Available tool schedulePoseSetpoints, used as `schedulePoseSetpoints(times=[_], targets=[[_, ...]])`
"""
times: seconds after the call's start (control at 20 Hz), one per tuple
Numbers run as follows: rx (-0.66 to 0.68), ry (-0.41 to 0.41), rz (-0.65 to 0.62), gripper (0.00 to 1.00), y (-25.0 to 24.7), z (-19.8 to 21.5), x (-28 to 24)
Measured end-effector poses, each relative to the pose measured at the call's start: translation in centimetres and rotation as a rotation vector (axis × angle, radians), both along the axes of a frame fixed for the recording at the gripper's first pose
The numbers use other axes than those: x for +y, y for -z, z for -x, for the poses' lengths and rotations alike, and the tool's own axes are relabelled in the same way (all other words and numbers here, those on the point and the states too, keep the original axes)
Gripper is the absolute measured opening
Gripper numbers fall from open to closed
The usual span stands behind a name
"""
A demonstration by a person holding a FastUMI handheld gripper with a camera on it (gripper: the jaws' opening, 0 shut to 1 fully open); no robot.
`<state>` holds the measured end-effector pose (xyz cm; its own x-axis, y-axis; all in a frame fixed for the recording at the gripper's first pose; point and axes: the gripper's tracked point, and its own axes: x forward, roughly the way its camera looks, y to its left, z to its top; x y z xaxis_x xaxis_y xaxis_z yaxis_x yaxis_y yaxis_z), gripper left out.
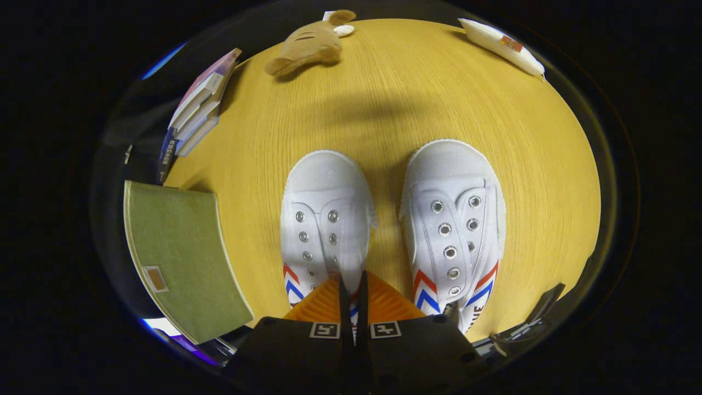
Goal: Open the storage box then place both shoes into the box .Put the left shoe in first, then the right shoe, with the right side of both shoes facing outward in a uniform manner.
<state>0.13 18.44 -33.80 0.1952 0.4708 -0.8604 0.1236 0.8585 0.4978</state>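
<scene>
**K:** Gripper [354, 285] fingers nearly pressed together, just a thin slit between them. They sit over the heel end of the left-hand shoe [324, 219], by its inner side. Can't tell if any canvas is pinched in that slit.

**M:** Other shoe?

**K:** Second shoe [452, 219] just beside it, parallel, toes pointing away toward the far edge of the surface [548, 175]. Narrow gap between them, not touching.

**M:** Box?

**K:** Green flat-topped thing [175, 258] at the near left corner looks like the storage box, lid seemingly down. If so, the opening step comes first.

**M:** Then for the grab?

**K:** My read: take the collar wall at the heel, one finger inside, one outside. Lift straight so it doesn't nudge its neighbour.

**M:** Clutter?

**K:** Books [200, 107] at the left edge, plush toy [307, 46] at the far edge, white tube [502, 46] at the far right corner. All well apart.
</scene>
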Motion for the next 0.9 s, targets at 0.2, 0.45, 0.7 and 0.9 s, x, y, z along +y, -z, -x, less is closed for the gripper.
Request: schedulePoseSetpoints(times=[0.2,0.45,0.7,0.9], targets=[[-0.039,0.005,-0.047,0.05,-3.3,0.6,-0.1],[-0.122,-0.013,-0.113,0.05,-10.5,1.2,1.4],[-0.201,-0.031,-0.216,0.05,-20.3,0.8,6.6],[-0.206,-0.082,-0.27,0.05,-25.1,1.2,13.4]])
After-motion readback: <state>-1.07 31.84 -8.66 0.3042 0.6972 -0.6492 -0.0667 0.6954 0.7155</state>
